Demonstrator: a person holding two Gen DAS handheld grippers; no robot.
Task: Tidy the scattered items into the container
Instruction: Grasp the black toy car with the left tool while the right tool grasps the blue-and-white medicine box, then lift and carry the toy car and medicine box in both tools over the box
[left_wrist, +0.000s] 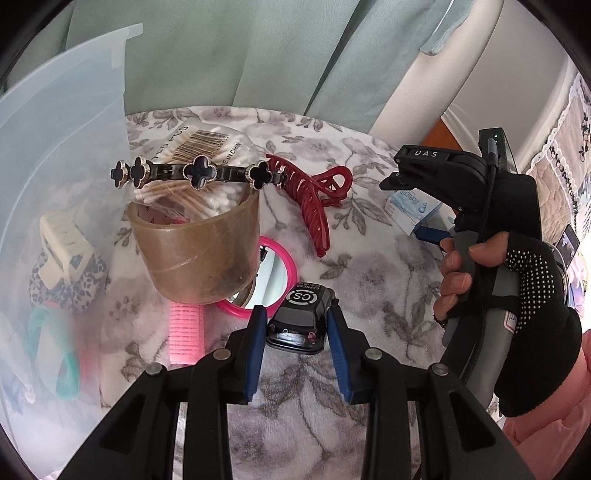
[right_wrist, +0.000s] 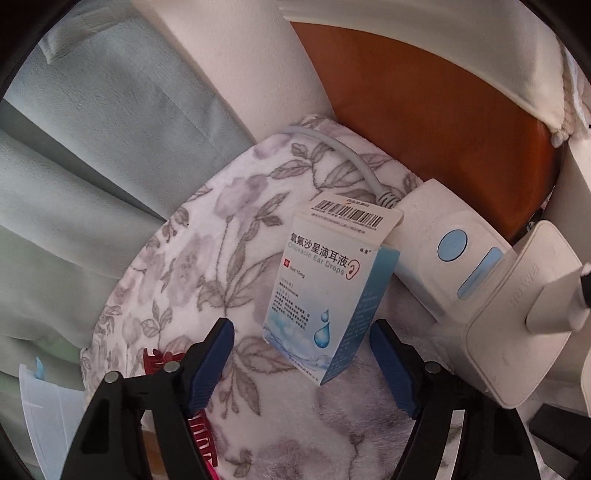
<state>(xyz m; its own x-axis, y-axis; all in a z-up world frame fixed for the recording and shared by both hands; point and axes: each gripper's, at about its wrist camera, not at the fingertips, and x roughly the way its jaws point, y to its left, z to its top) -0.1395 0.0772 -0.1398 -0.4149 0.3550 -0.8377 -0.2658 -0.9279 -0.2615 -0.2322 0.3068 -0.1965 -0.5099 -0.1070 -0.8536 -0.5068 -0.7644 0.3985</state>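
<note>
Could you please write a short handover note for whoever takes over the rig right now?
Left gripper: shut on the toy car, on the blanket.
Right gripper: open around the ear drops box, pads not yet pressing.
Done: cream claw clip and hair ties lie in the clear container.
Left: car, box, red claw clip, tape roll, pink mirror, pink roller, clover barrette, cotton swabs.

Toy car (left_wrist: 301, 319) before mirror (left_wrist: 275, 275); tape roll (left_wrist: 195, 251) on mirror; bin (left_wrist: 55, 184) left.
</note>
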